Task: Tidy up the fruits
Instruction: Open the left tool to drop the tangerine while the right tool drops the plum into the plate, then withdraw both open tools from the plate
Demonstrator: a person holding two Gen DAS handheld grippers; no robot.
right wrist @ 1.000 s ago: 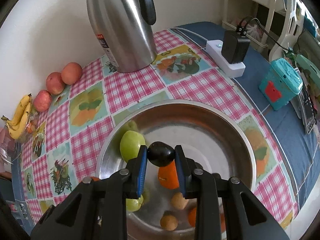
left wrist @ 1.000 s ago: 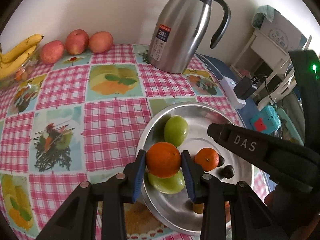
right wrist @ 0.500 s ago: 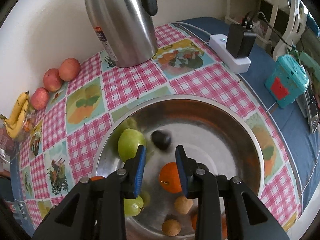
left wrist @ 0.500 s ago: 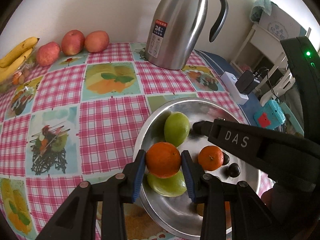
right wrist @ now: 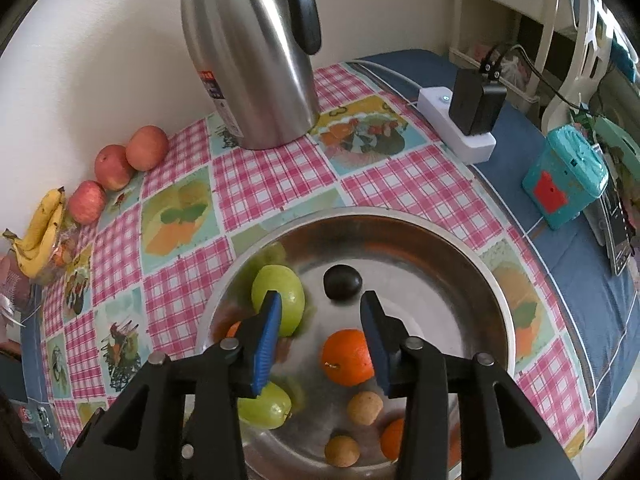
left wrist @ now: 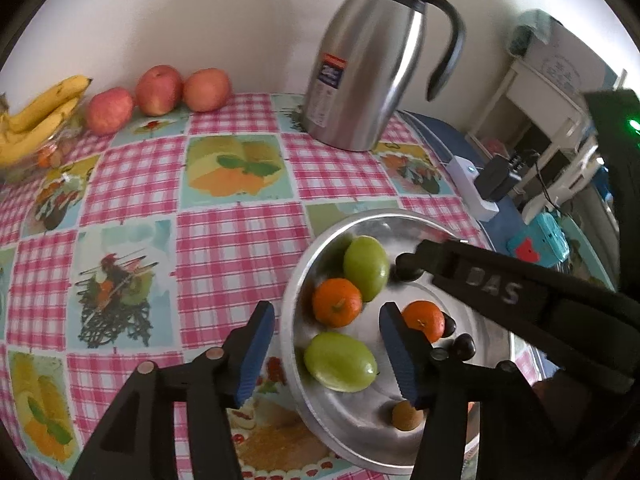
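Your left gripper (left wrist: pixel 326 354): fingers just opened, empty; orange (left wrist: pixel 337 302) released, now resting in steel bowl (left wrist: pixel 298 392) beside green fruit (left wrist: pixel 366 267). Your right gripper (right wrist: pixel 320 334): fingers just opened, empty; dark plum (right wrist: pixel 343 281) dropped into bowl. Apples (left wrist: pixel 156 94), bananas (left wrist: pixel 38 120) still on table, likely next.

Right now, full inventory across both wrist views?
bowl: 1, steel, near table edge
green fruits: 2, in bowl
oranges: 3, in bowl
dark fruits: 3, in bowl
tan fruits: 2, in bowl
apples: 3, red, by wall
bananas: 1 bunch, yellow, far left
jug: 1, steel, behind bowl
power strip: 1, white, with black adapter
box: 1, teal, right
left gripper: open, empty, over bowl
right gripper: open, empty, over bowl
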